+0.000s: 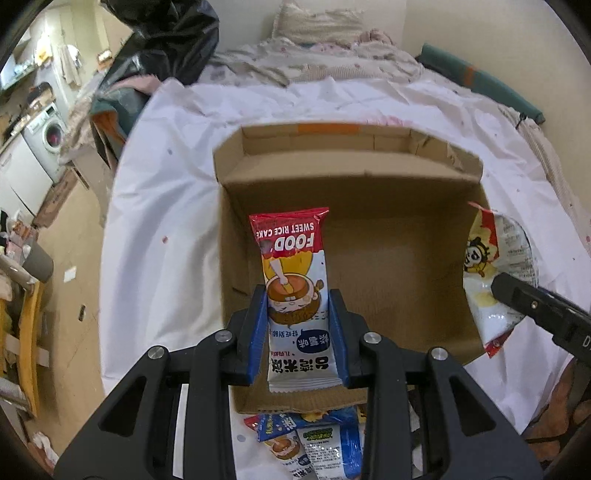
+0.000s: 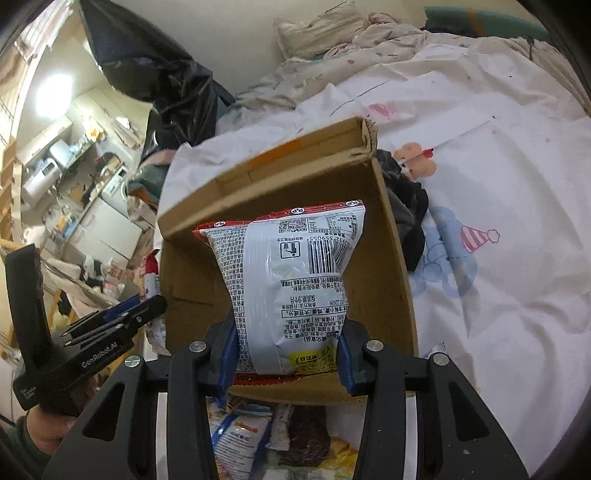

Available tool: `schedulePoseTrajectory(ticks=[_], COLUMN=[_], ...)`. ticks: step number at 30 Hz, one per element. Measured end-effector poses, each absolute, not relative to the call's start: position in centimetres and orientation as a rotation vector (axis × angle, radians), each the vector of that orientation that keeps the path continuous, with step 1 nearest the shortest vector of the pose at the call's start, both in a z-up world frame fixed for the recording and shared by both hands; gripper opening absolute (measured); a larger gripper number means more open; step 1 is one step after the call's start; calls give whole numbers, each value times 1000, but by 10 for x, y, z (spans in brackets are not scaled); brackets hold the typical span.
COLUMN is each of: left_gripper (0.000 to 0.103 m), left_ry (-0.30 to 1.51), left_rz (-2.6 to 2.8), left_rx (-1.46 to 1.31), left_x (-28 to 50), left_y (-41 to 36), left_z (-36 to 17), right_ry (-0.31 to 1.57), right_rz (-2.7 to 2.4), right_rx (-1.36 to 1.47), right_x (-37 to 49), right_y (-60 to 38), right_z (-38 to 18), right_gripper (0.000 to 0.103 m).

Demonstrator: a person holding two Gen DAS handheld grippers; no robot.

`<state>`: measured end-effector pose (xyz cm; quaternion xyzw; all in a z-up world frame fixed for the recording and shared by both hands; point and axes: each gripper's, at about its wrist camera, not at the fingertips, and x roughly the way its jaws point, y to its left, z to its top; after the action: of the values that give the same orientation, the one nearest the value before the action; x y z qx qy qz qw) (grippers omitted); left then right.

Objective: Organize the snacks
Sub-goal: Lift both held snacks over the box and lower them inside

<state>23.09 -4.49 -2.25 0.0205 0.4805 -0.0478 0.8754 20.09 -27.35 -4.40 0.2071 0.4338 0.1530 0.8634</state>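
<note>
My left gripper [image 1: 298, 325] is shut on a red and white sweet rice cake packet [image 1: 293, 280], held over the left part of an open cardboard box [image 1: 388, 229]. My right gripper [image 2: 284, 354] is shut on a white noodle snack bag [image 2: 288, 280], held over the same cardboard box [image 2: 391, 266]. That bag [image 1: 495, 273] shows at the box's right wall in the left wrist view, with the right gripper's finger [image 1: 524, 299] on it. The left gripper [image 2: 122, 317] shows at the left of the right wrist view.
The box lies on a bed with a white sheet [image 1: 166, 206]. Loose snack packets [image 1: 314, 439] lie in front of the box, also in the right wrist view [image 2: 258, 435]. Dark clothing [image 2: 406, 206] lies beside the box's right wall. A black bag [image 1: 173, 33] hangs at the back left.
</note>
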Motion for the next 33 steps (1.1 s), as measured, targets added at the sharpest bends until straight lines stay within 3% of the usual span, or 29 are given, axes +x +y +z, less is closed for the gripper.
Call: schedulePoseTrajectory(ticks=[22,25,27,30,33], left_gripper=[29,45,62,77,83], left_ry=[1028,1022,1011,1001,1003], left_rz=[-129,-143,-147,-160,-167], left_rx=[-18,-27,-32,-39,-53], left_x=[238,237,236,234,235], left_y=[-45,-45,-45,-46,-46], left_z=[-33,-32,-30,-27,-27], right_ry=[959,961,948,912,911], right_rz=[285,284,277,270,273], right_rx=[396,420,432,440,434], right_x=[213,213,212,210,210], right_y=[-267,-270,-272,-276,-275], right_z=[-58,-59,-57,-51,-51], right_gripper=[49,58,82,86,86])
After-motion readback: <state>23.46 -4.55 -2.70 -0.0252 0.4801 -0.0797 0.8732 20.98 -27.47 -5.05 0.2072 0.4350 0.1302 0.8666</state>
